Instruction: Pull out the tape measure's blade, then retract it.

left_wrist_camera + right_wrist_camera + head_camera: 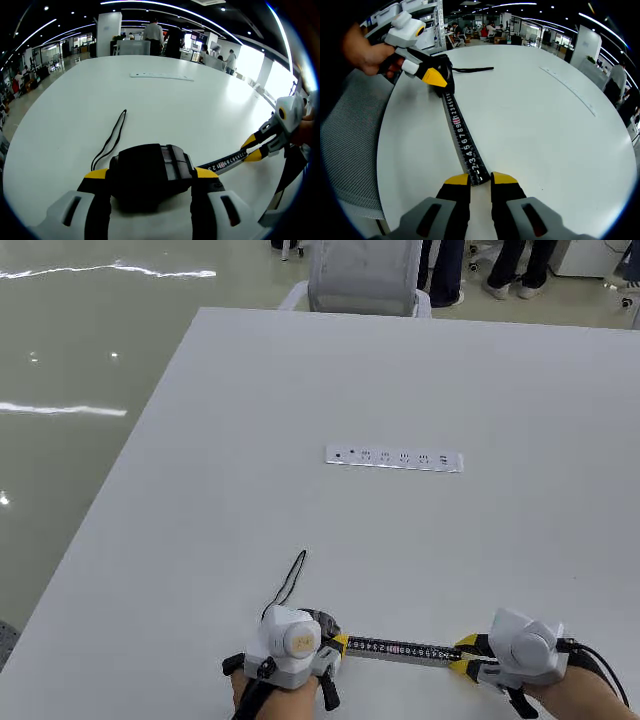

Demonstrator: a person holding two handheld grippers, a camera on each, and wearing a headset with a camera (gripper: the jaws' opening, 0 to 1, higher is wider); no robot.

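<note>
A black tape measure case (150, 172) sits between the yellow-tipped jaws of my left gripper (151, 176), which is shut on it. Its blade (461, 131) lies pulled out flat along the white table (300, 390), numbers facing up. My right gripper (480, 179) is shut on the blade's end. In the head view the left gripper (328, 636) and right gripper (466, 654) lie near the table's front edge, with the blade (400, 649) stretched between them. A black wrist strap (291, 580) trails from the case.
A white power strip (393, 458) lies flat in the middle of the table. A grey chair (365, 275) stands at the far edge, with people standing behind it. A mesh chair seat (350, 150) sits just off the near edge.
</note>
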